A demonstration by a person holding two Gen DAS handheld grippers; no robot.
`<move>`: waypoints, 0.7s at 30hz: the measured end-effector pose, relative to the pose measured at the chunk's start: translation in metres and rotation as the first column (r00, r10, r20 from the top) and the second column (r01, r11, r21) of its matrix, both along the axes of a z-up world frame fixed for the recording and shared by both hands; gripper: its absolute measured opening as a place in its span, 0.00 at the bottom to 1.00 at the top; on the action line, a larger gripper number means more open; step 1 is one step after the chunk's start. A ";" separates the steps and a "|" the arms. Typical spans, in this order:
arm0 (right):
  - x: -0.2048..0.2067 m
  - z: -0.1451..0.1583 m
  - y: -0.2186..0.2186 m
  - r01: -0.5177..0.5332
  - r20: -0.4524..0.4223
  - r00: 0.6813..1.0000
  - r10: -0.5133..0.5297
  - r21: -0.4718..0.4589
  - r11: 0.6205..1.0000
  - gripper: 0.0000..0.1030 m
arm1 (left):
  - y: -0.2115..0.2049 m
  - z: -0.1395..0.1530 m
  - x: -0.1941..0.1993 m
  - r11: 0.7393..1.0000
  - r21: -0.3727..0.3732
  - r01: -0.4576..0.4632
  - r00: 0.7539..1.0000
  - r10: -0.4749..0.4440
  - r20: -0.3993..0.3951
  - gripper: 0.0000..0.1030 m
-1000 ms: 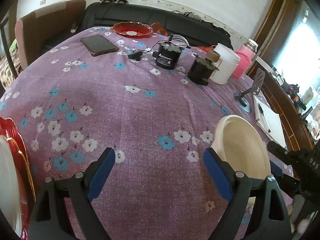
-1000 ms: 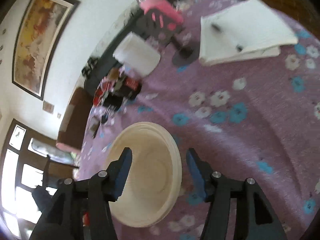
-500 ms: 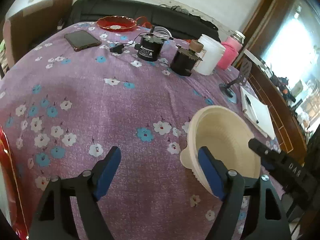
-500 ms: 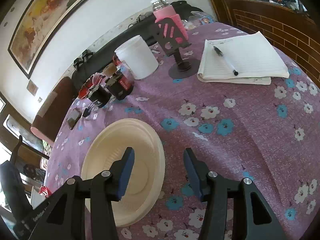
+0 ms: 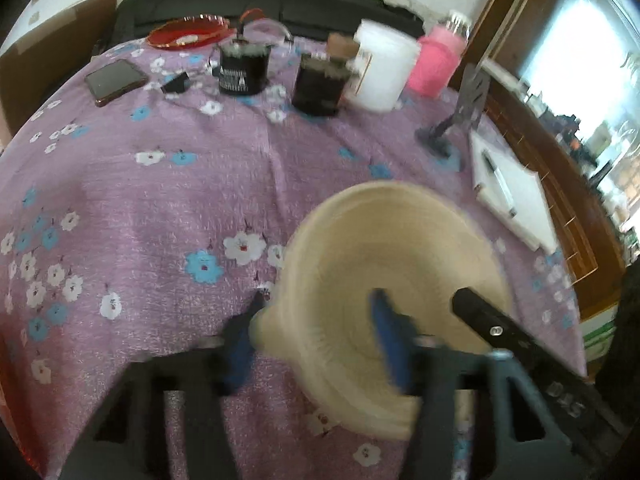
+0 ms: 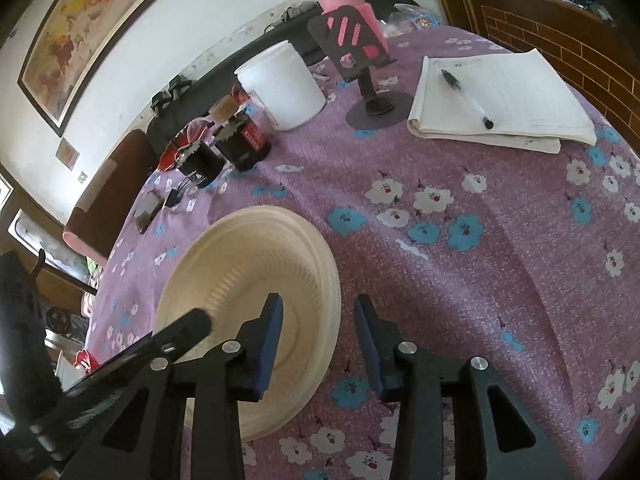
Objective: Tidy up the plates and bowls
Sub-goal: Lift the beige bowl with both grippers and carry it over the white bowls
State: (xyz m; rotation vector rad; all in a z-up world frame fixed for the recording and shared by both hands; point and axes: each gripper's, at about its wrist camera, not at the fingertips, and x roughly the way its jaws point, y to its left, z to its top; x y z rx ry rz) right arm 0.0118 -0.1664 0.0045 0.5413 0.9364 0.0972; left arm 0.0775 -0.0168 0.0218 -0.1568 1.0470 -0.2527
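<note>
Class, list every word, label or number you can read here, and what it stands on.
Nothing reads clearly enough to quote.
Black jar with white label: print blurred.
Black jar with red label: print too small.
Notebook: faint writing along its top, too small.
Right gripper, jaws just closing astride the bowl rim: side marking, in the left wrist view, blurred.

Counting outward from the one cream bowl [image 6: 256,280] on the purple cloth: two dark jars [image 5: 244,68] [image 5: 320,84] stand beyond it, with one white tub [image 5: 382,66] and one pink bottle [image 5: 438,62] beside them. One black stand [image 6: 360,52] and one notepad [image 6: 500,96] bearing one pen [image 6: 466,98] lie to the bowl's right. One phone [image 5: 115,81] and one red dish [image 5: 188,32] sit far left of it. Two grippers [image 5: 316,344] [image 6: 318,340] straddle its rim.
</note>
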 end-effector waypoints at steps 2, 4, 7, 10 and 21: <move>0.000 0.001 0.001 0.003 -0.002 1.000 -0.003 -0.018 1.000 0.38 | 0.001 -0.005 0.002 1.000 -0.012 -0.005 1.000 0.004 -0.021 0.25; -0.001 0.001 0.000 0.004 0.000 1.000 -0.004 -0.010 1.000 0.36 | 0.001 -0.005 0.002 1.000 -0.010 -0.009 1.000 0.009 -0.016 0.25; -0.001 0.002 -0.001 0.007 0.001 1.000 -0.007 -0.018 1.000 0.25 | 0.001 -0.001 -0.001 1.000 0.009 -0.016 1.000 0.016 0.000 0.24; -0.002 0.003 -0.001 0.003 0.014 1.000 -0.003 -0.007 1.000 0.16 | 0.007 0.005 -0.004 1.000 0.008 -0.028 1.000 0.028 0.013 0.25; -0.023 0.041 0.034 -0.031 0.206 0.977 0.061 -0.144 0.989 0.14 | 0.029 0.034 -0.041 0.997 0.031 -0.064 0.991 0.060 0.120 0.27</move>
